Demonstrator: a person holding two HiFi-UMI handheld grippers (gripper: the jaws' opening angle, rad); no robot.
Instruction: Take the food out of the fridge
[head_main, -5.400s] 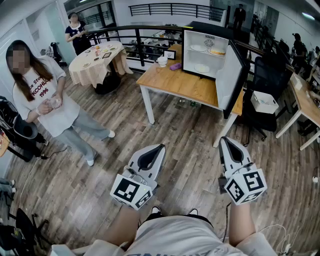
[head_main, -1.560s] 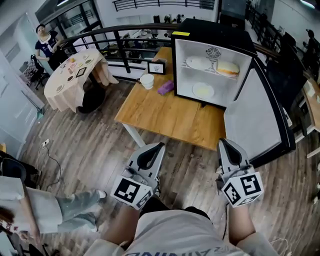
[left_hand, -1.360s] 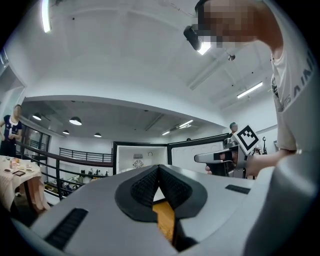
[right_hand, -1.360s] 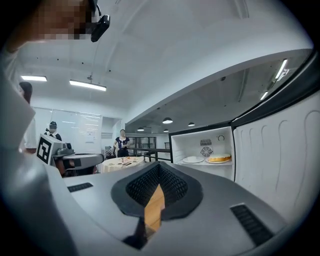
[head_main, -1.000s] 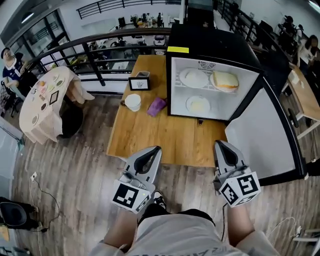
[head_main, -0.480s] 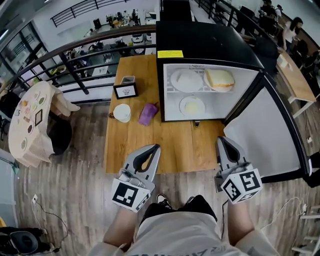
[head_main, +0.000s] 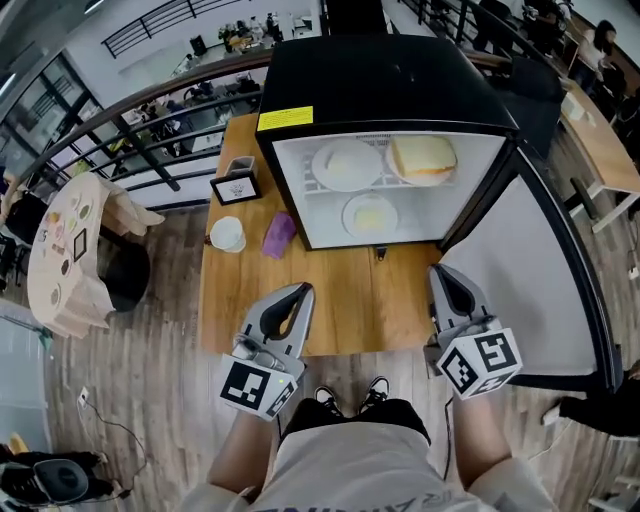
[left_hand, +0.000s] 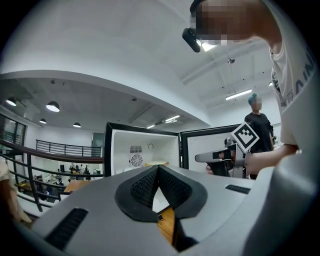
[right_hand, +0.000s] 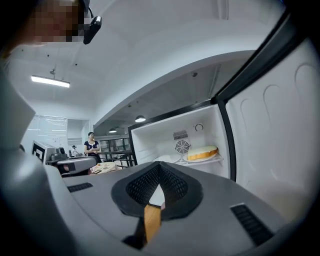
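Inside your open fridge (head_main: 385, 90): the head view shows a slab of food (head_main: 423, 158) beside a white plate (head_main: 346, 164) on the upper shelf, and a plate of pale food (head_main: 370, 215) on the shelf below.
Right gripper view only: the back-wall fan (right_hand: 182, 146), and the slab seen edge-on.
Your left gripper (head_main: 298, 295): held level, jaws pressed together, nothing between them.
Your right gripper (head_main: 441, 275): the same, facing the fridge.

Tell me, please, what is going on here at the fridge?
A person stands at a wooden table facing a small black fridge whose door is open. The left hand-held gripper and the right hand-held gripper are both shut and empty, over the table's near edge. Inside, a slab of food and a white plate sit on the upper shelf, with a lower plate beneath. Nothing is out yet.
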